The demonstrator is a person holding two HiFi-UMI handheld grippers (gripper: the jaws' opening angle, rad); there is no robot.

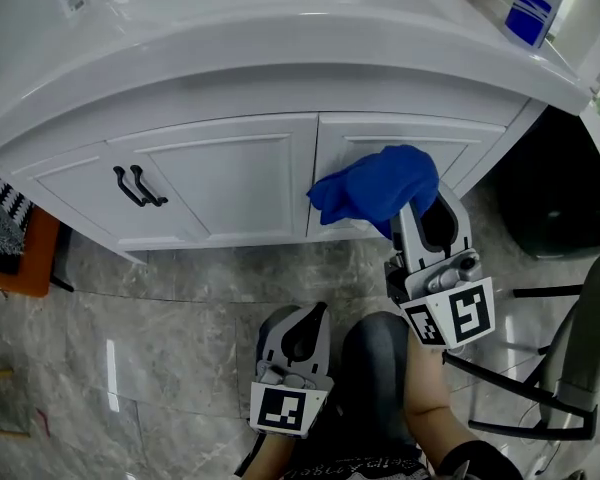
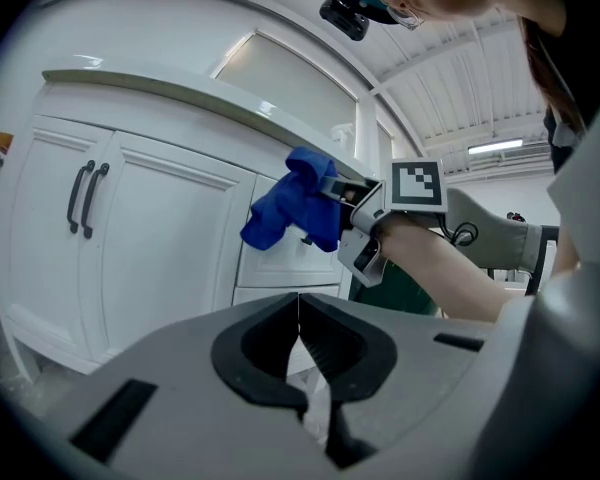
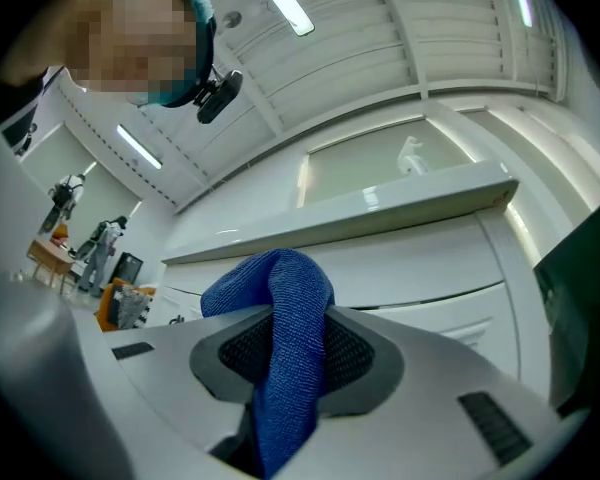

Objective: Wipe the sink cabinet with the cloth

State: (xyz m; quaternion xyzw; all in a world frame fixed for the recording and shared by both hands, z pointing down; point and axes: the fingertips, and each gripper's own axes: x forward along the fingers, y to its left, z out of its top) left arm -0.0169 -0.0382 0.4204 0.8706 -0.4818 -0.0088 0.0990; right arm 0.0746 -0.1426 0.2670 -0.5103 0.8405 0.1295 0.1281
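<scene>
A blue cloth [image 1: 378,188] is bunched against the right door of the white sink cabinet [image 1: 230,173]. My right gripper [image 1: 417,208] is shut on the blue cloth [image 3: 290,358], which runs up between its jaws and spills over the tips. From the left gripper view the cloth [image 2: 295,208] is seen pressed to the cabinet front [image 2: 160,238]. My left gripper [image 1: 308,318] hangs low over the floor, away from the cabinet; its jaws are shut with nothing between them [image 2: 299,353].
Two black handles [image 1: 138,185] sit on the left doors. The white countertop [image 1: 280,28] overhangs above, with a blue-labelled item [image 1: 528,15] at its right end. An orange and patterned thing [image 1: 10,238] lies at the left. Dark chair legs [image 1: 540,368] stand at the right on the grey marble floor [image 1: 160,318].
</scene>
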